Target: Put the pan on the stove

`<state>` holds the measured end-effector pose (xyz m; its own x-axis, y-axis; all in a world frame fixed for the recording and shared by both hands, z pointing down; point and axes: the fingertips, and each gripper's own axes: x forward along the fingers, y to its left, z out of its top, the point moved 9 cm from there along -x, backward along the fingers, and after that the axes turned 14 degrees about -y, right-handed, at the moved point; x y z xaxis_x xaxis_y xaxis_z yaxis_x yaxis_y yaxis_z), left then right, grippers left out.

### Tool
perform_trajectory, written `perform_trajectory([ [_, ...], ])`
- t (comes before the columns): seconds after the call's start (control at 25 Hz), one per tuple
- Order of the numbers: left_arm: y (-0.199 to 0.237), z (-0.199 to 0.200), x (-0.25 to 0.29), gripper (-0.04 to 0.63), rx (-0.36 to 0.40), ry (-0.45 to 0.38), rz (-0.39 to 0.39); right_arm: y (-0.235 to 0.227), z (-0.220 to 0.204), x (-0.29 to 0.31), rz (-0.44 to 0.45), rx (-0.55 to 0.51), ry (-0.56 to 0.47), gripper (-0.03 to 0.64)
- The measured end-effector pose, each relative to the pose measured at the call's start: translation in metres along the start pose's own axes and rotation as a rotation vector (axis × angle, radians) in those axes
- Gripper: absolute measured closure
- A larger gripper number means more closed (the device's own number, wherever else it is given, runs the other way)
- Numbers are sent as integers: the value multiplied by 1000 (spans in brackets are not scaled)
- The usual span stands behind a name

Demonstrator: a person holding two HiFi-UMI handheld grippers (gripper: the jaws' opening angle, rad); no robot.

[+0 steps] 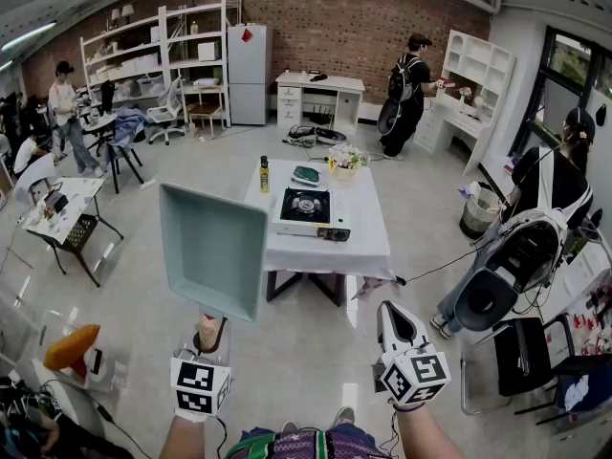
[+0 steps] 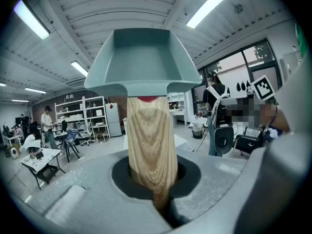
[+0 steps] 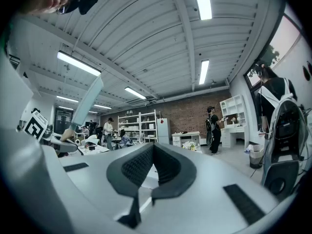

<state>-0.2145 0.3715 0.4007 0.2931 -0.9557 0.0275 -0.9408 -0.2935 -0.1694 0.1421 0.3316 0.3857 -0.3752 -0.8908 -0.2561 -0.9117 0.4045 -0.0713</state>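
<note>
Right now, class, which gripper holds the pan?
The left gripper, shut on the wooden handle of the pan; the right gripper is shut on nothing.

- Bottle (image 1: 264,174) upright near the left edge of the white-clothed table (image 1: 368,232).
- Flowers (image 1: 342,160) at its far side.
- Fridge (image 1: 248,73) against the brick wall.

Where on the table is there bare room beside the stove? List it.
The table is bare right of the stove, out to its edge, and in a strip along the front edge. The back is crowded: bottle, green item, flowers. Nothing sits on the stove.
</note>
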Motion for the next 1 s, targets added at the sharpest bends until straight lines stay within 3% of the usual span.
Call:
perform_trajectory([
  [1.0,9,-6,8,580,0,3,-19,8,3,7,13,37,-23,615],
])
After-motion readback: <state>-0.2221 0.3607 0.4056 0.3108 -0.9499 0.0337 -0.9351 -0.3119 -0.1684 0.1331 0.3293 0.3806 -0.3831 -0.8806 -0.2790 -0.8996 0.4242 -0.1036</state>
